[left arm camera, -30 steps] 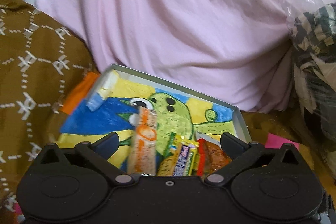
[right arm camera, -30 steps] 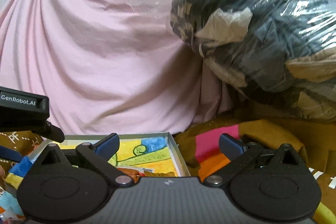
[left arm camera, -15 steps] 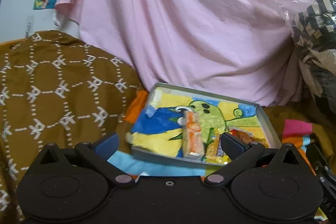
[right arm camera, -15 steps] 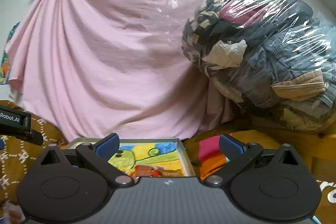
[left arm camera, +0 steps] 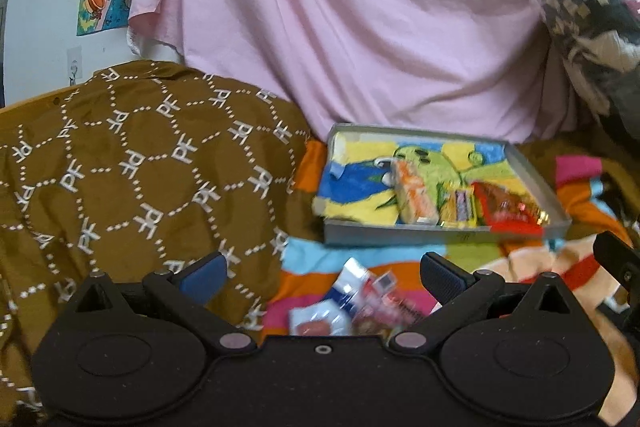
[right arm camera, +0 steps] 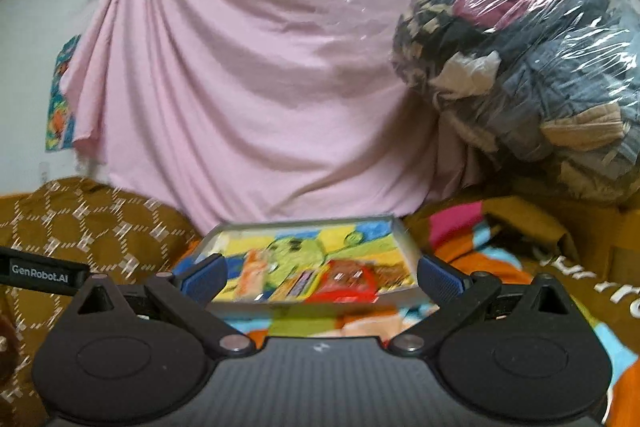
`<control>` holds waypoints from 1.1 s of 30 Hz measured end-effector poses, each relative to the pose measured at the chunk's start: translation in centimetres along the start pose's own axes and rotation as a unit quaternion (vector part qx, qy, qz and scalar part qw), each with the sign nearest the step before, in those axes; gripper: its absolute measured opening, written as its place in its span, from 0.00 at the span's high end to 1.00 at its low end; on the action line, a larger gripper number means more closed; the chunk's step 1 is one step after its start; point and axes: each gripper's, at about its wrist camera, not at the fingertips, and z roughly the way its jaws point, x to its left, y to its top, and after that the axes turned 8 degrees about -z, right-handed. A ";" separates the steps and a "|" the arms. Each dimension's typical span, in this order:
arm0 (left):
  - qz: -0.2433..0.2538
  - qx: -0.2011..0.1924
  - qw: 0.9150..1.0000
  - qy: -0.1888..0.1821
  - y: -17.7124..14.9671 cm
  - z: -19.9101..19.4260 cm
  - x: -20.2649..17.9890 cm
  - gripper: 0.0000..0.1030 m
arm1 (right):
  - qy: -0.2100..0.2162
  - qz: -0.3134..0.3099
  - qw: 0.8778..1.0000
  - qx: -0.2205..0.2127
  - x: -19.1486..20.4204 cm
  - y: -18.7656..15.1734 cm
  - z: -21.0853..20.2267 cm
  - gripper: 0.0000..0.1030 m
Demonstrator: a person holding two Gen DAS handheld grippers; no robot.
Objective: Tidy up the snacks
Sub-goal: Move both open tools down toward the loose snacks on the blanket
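Observation:
A shallow grey tray (left arm camera: 400,237) (right arm camera: 406,241) lined with a bright cartoon cloth lies on the bed. In it lie an orange snack pack (left arm camera: 414,195) (right arm camera: 252,273), a small yellow pack (left arm camera: 460,207) (right arm camera: 298,283) and a red pack (left arm camera: 508,211) (right arm camera: 348,281). Several loose snack packets (left arm camera: 356,303) rest on the striped blanket in front of the tray. My left gripper (left arm camera: 322,273) is open just above those packets, holding nothing. My right gripper (right arm camera: 322,277) is open and empty in front of the tray's near edge.
A brown patterned blanket (left arm camera: 140,167) bulges at the left. A pink sheet (right arm camera: 260,87) hangs behind the tray. A clear plastic bag of clothes (right arm camera: 532,79) is piled at the right. The striped colourful blanket (left arm camera: 560,267) covers the bed around the tray.
Both grippers have pulled back from the tray, which now looks smaller and farther away. Loose packets on the blanket have come into the left wrist view. Both stay open.

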 end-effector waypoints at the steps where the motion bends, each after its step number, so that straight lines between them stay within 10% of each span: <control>1: 0.001 0.002 1.000 0.002 -0.3 -0.2 0.5 0.01 | 0.006 -0.003 1.000 0.005 0.5 -0.1 -0.2 0.00; 14: -0.007 0.049 0.998 0.038 -3.9 -1.2 6.4 0.01 | 0.137 -0.079 0.983 0.090 7.6 -2.2 -1.2 0.00; 33: 0.090 0.070 0.993 0.005 -5.0 1.1 8.5 0.01 | 0.186 -0.073 0.962 0.187 10.4 -4.8 2.9 0.00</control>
